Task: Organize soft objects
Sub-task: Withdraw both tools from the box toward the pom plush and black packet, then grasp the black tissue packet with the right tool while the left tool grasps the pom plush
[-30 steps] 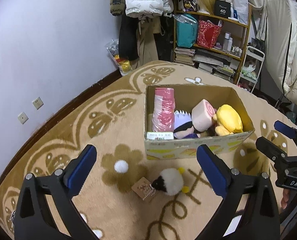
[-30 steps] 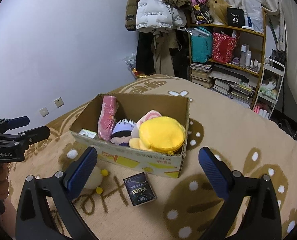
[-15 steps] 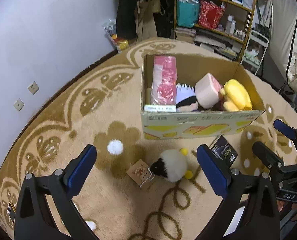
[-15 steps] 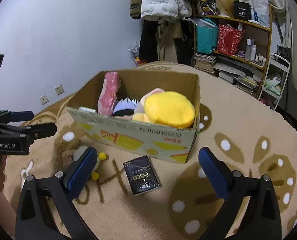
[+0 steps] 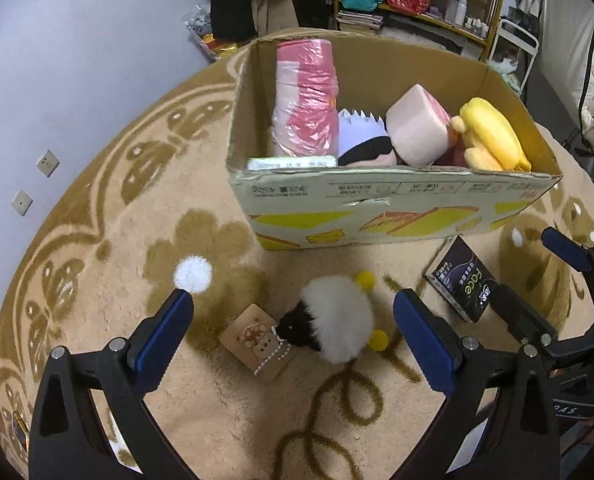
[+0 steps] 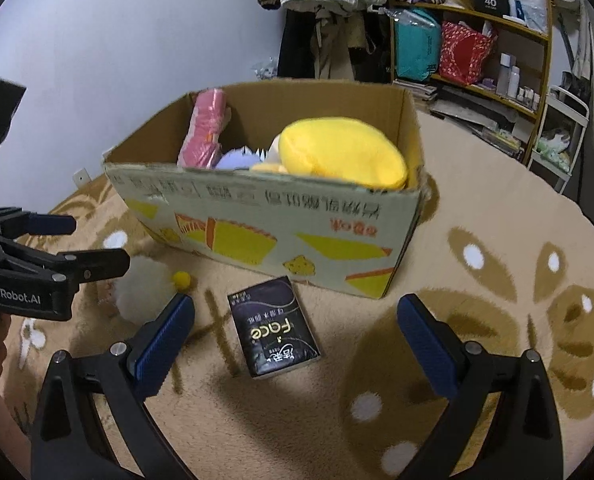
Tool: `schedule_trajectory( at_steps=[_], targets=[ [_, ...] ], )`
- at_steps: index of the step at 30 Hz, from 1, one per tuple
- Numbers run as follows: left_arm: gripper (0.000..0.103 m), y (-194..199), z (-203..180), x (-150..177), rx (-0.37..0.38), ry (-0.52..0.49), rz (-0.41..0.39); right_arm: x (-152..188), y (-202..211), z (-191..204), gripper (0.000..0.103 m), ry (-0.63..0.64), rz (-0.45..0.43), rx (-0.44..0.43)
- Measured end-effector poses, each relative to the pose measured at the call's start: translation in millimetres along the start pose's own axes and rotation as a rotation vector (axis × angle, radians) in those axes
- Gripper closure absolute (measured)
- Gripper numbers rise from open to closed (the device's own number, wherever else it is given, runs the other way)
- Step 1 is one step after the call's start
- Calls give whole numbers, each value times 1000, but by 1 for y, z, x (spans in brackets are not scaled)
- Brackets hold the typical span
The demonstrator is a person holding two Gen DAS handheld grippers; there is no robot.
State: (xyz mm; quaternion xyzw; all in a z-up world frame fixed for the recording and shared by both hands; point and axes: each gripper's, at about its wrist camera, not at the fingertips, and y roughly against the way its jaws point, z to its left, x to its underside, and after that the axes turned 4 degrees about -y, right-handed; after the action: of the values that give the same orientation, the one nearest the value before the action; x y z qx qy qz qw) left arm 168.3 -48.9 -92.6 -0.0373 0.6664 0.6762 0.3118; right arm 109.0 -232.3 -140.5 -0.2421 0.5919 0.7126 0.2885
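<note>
The fluffy white round plush with black face [image 5: 335,326] lay face toward the left, between the wide-spread left hand-held gripper [image 5: 293,334] fingers, while the right hand-held gripper [image 6: 295,338] gaped wide too.

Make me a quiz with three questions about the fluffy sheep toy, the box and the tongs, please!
1. Where is the fluffy white sheep toy?
A. Inside the cardboard box
B. On the carpet in front of the cardboard box
C. On the shelf

2. What colour is the big plush at the right end of the cardboard box?
A. Yellow
B. Green
C. Purple

3. How are the left tongs?
A. Shut on the sheep toy
B. Shut on the dark packet
C. Open and holding nothing

Answers:
1. B, it lies on the carpet beside a small card, outside the box.
2. A, the right wrist view shows it bright yellow above the box rim.
3. C, the blue pads stand wide apart with the sheep toy loose between them.
</note>
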Motion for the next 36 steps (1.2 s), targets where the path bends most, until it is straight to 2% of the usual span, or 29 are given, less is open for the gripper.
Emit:
schedule_trajectory(
  at_steps=[10, 18, 25, 36],
  targets=[
    [4, -27, -1, 0, 37, -19, 66, 9, -22, 1, 0, 1, 44, 17],
    [4, -43, 4, -2, 72, 6, 103, 13, -32, -1, 0, 10, 69, 16],
    [4, -59, 0, -1, 51, -11, 120, 18, -42, -1, 0, 19, 96, 16],
    [4, -83, -6, 4, 63, -17, 162, 22, -54, 2, 0, 16, 111, 23]
  ],
)
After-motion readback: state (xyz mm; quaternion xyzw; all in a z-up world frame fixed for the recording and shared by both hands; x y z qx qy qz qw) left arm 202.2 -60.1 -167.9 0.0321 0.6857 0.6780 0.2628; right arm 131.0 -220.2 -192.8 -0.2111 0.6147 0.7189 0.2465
